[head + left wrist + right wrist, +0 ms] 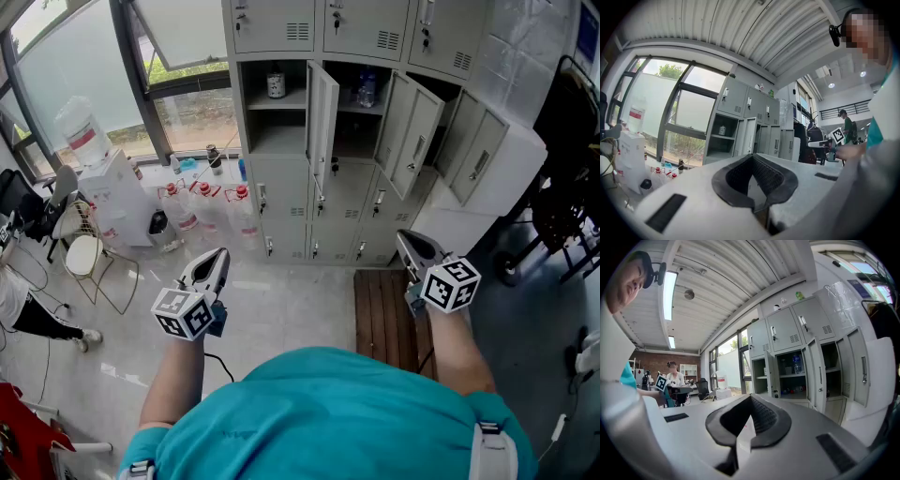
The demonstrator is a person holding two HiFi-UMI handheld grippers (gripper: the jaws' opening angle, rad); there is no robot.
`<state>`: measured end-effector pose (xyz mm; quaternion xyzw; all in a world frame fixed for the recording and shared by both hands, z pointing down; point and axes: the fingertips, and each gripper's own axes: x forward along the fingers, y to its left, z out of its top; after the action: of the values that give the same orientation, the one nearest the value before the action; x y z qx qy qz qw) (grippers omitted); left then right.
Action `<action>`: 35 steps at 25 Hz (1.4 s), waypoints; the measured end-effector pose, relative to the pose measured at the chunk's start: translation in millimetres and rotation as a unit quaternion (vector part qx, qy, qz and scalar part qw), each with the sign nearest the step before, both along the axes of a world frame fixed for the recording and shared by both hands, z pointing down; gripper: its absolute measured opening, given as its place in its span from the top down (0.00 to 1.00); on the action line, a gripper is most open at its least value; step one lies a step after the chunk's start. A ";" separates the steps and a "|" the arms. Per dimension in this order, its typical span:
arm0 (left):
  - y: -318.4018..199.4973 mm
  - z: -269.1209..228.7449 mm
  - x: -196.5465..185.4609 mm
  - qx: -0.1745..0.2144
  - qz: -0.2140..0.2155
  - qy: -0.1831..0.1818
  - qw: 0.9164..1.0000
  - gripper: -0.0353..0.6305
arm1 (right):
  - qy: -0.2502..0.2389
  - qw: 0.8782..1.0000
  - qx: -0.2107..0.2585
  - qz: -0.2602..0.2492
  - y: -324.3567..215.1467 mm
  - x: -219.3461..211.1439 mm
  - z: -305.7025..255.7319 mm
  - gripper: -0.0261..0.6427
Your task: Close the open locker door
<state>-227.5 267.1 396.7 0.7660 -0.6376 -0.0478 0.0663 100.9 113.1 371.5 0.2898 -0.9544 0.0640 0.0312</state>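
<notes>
Lockers of grey steel line the wall ahead of the person, and three doors in the middle row hang ajar. The leftmost open door stands edge-on between a compartment holding a jar and one holding a clear bottle. The second open door and the third open door swing out to the right of that.

Both tools are held out in front of the person's chest, well short of the lockers and touching none of the doors. The left gripper hovers over the pale floor, below and to the left of the leftmost open door. In its own view its fingers are pressed together with nothing between them, and the locker bank shows beyond their tips. The right gripper is above the near edge of a slatted wooden platform at the foot of the lockers, roughly under the second open door. Its fingers also meet at the tips, empty, with the open doors ahead and to the right in that view.

Off to the left, a water dispenser stands by the window, with several plastic bottles on the floor beside it.
</notes>
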 end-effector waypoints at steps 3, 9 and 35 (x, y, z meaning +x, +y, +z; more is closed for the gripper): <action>-1.6 1.1 4.1 -0.002 -0.001 0.000 1.000 0.94 | 0.001 1.000 0.002 -0.004 -0.4 1.6 -0.4 0.97; -8.3 0.6 20.9 -0.009 0.003 -0.003 1.000 0.94 | -0.001 1.000 0.004 -0.015 -2.7 8.6 -2.9 0.97; -112.8 9.4 158.3 -0.034 0.006 -0.009 0.999 0.94 | 0.001 0.997 -0.007 -0.076 -73.3 74.4 15.3 0.96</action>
<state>-69.3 154.3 406.0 0.7677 -0.6346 -0.0186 0.0866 175.3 39.8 386.8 0.2159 -0.9733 0.0680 0.0390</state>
